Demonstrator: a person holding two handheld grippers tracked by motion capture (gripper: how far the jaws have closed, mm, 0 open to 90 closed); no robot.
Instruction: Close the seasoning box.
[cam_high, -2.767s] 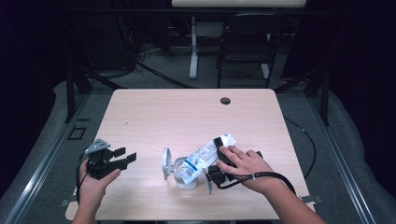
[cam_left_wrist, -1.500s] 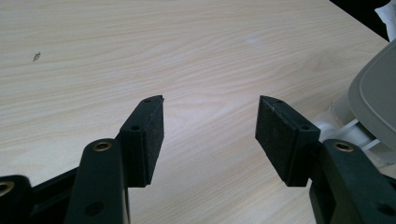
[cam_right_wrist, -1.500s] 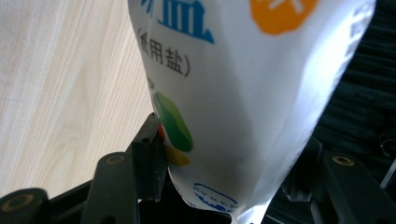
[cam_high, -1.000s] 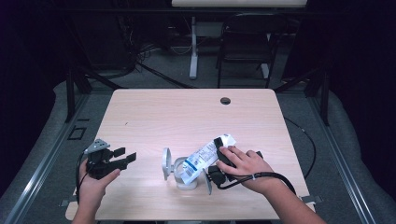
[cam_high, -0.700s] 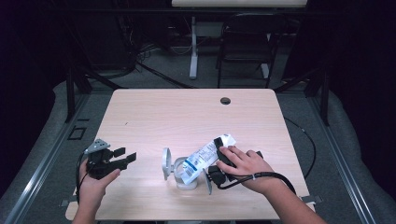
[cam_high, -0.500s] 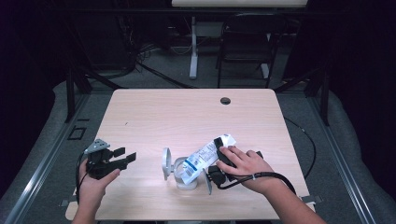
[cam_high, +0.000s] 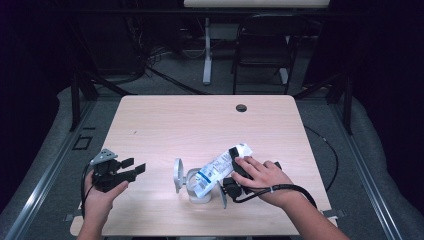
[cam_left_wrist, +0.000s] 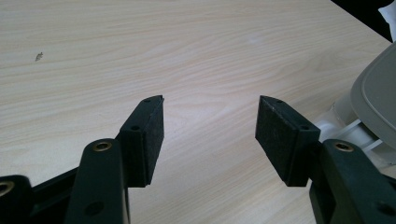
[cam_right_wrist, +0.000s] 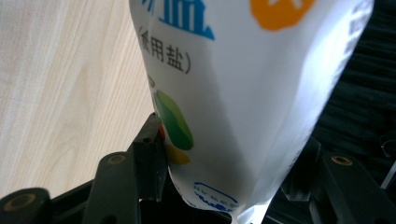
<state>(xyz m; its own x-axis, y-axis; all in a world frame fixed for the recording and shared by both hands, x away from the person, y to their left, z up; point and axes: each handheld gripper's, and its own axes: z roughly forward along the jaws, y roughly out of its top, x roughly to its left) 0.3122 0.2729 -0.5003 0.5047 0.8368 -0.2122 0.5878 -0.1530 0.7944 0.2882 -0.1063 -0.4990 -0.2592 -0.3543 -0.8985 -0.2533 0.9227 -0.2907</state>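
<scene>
worktop (cam_high: 165, 125): pale wood-grain laminate, rounded corners, small dark round hole near far edge. No change against the earlier frames.
salt bag (cam_high: 218, 167): white glossy plastic pouch, blue print, orange and green marks; lies tilted across the white container, near front-centre of worktop. Same spot as before.
white container (cam_high: 196, 186): smooth plastic, round, flip lid (cam_high: 177, 175) standing open at its left; sits under the bag's lower end. Unmoved.
right gripper (cam_right_wrist: 224, 186): black, jaws pinching the salt bag, pads pressed on both sides of the pouch; hand on top of it in the high view. Grip unchanged.
left gripper (cam_high: 135, 169): black, matte pads, jaws spread with nothing between, held over the worktop's front-left, well apart from the bag. Hasn't shifted.
</scene>
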